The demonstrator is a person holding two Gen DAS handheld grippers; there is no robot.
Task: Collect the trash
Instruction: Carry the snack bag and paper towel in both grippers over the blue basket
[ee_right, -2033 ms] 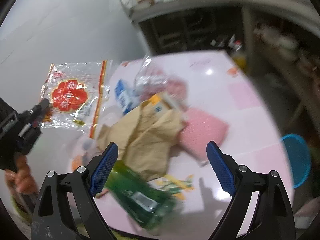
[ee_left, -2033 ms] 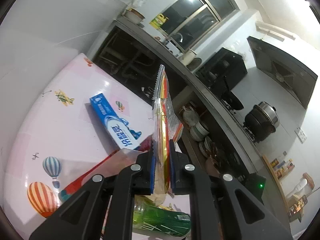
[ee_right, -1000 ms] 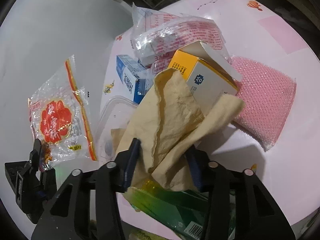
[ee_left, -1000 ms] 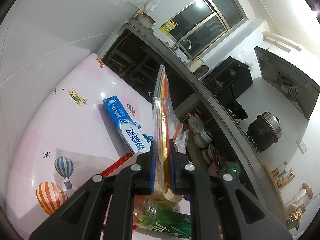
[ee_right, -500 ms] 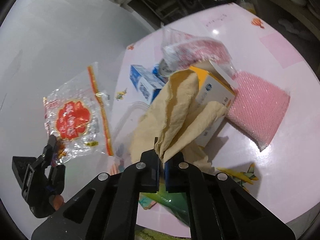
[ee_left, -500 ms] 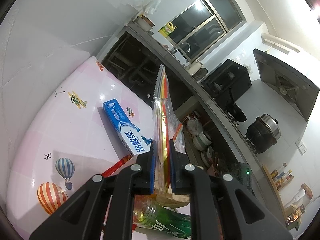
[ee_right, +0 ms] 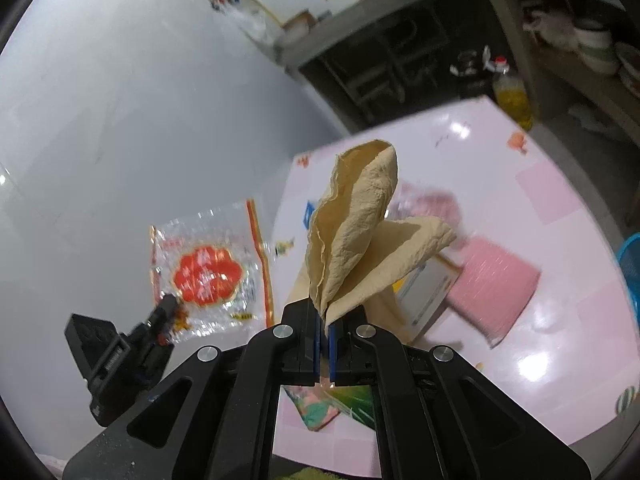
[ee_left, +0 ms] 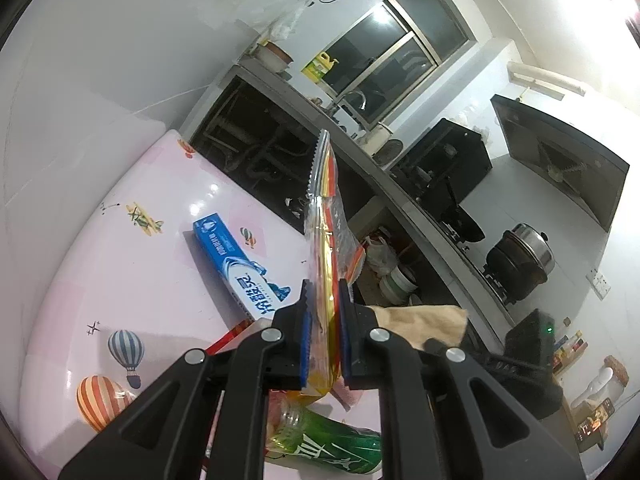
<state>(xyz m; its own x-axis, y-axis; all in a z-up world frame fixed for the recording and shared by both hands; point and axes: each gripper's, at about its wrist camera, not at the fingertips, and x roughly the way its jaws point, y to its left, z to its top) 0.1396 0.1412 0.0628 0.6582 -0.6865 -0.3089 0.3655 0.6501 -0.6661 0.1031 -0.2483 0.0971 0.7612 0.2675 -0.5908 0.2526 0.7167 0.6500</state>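
My left gripper [ee_left: 323, 308] is shut on a clear plastic snack wrapper [ee_left: 324, 216] with red and gold print, held edge-on above the pink table [ee_left: 120, 272]. From the right wrist view the same wrapper [ee_right: 208, 272] hangs at the left. My right gripper [ee_right: 326, 330] is shut on a crumpled tan paper [ee_right: 352, 232], lifted off the table; it also shows in the left wrist view [ee_left: 424, 320]. A green plastic bottle [ee_left: 332, 444] lies on the table below the left gripper.
On the table lie a blue toothpaste box [ee_left: 236, 264], a pink sponge [ee_right: 496, 288] and a yellow and white carton [ee_right: 428, 292]. A blue basket [ee_right: 630, 264] stands at the right edge. A kitchen counter [ee_left: 360, 152] runs behind.
My right gripper closed on the tan paper and lifted it clear of the pile. My left gripper has kept hold of the wrapper and stayed almost still.
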